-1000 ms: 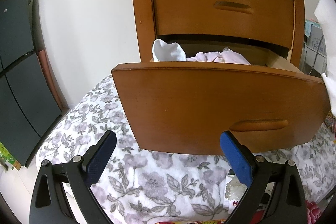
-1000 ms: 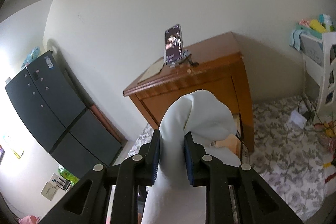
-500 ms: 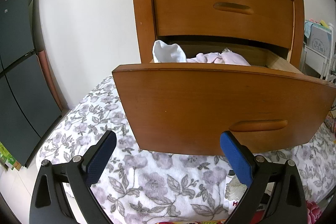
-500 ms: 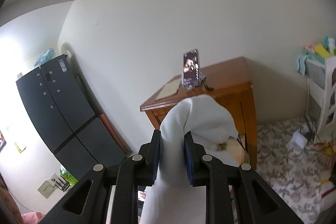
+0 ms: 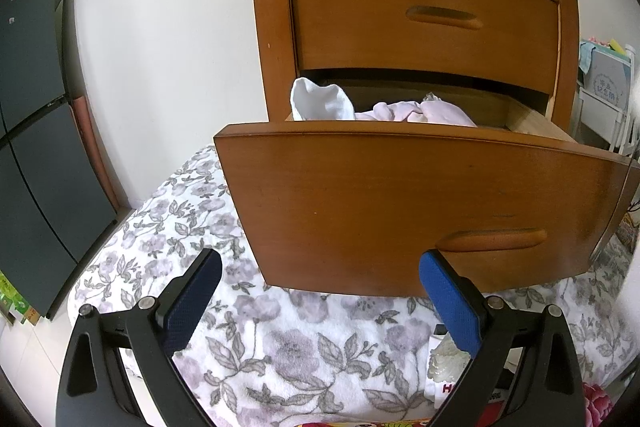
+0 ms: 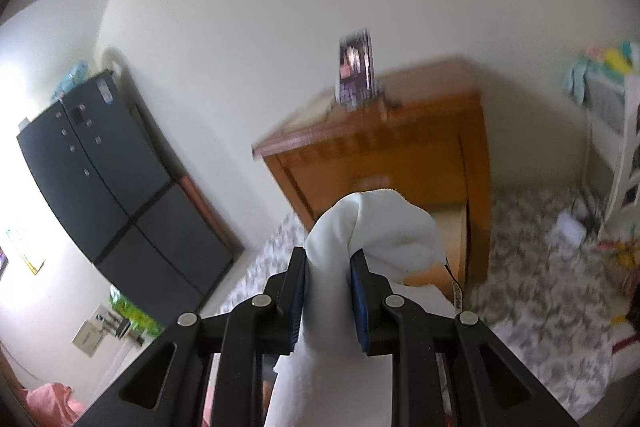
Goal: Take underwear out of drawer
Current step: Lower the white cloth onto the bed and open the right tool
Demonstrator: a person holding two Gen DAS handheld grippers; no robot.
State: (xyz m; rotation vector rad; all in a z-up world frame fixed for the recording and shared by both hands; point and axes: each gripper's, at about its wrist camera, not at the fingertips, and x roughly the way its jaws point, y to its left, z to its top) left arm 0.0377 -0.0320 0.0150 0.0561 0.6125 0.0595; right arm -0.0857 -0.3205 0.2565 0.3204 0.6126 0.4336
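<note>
Here, the right gripper [image 6: 327, 297] was seen clamped on a white piece of underwear [image 6: 376, 227], which bulged above the blue pads [image 6: 360, 303] and hung down below them. Ahead of it and further off, the wooden nightstand [image 6: 380, 151] appeared blurred. The left gripper [image 5: 320, 291] was held with its fingers wide apart and nothing between them, just in front of the pulled-out lower drawer [image 5: 420, 203]. Above it, more white cloth [image 5: 320, 103] and pale pink cloth [image 5: 424, 111] were seen inside the drawer.
</note>
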